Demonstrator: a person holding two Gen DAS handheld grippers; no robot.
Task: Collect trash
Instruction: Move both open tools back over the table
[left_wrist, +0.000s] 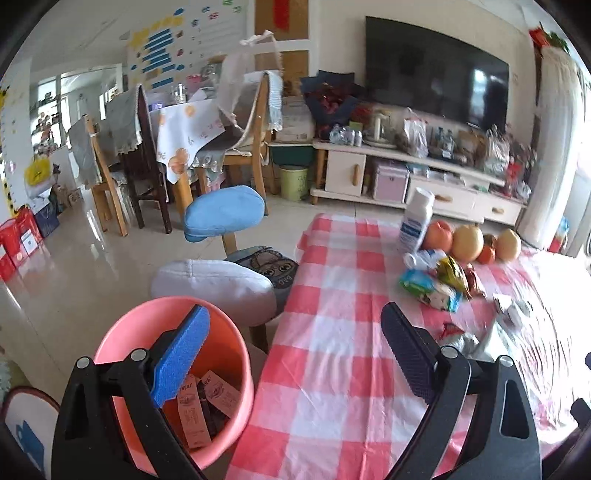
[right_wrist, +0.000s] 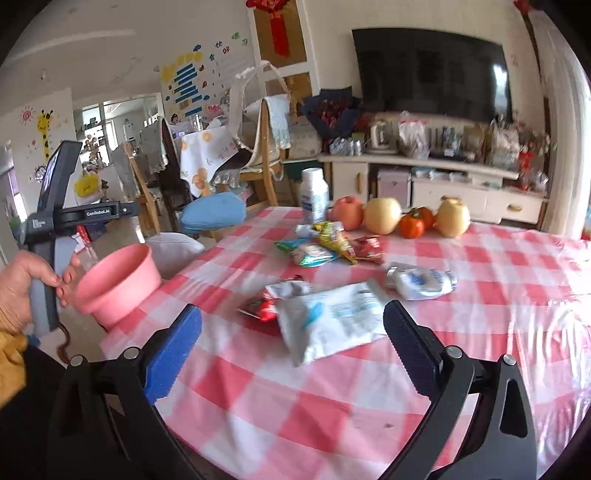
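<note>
Both claws gape empty, the left claw (left_wrist: 291, 354) straddling the counter (left_wrist: 332, 369) edge above the pink bin (left_wrist: 229, 354), the right claw (right_wrist: 291, 350) over bare checked cloth just short of the white wrapper (right_wrist: 332, 321), more wrappers (right_wrist: 325, 247) beyond

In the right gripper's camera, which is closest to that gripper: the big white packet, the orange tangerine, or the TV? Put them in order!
1. The big white packet is nearest, lying on the tablecloth just ahead of the right gripper and its open jaws.
2. The orange tangerine is next, in the fruit row across the table.
3. The TV is farthest, on the back wall.
</note>
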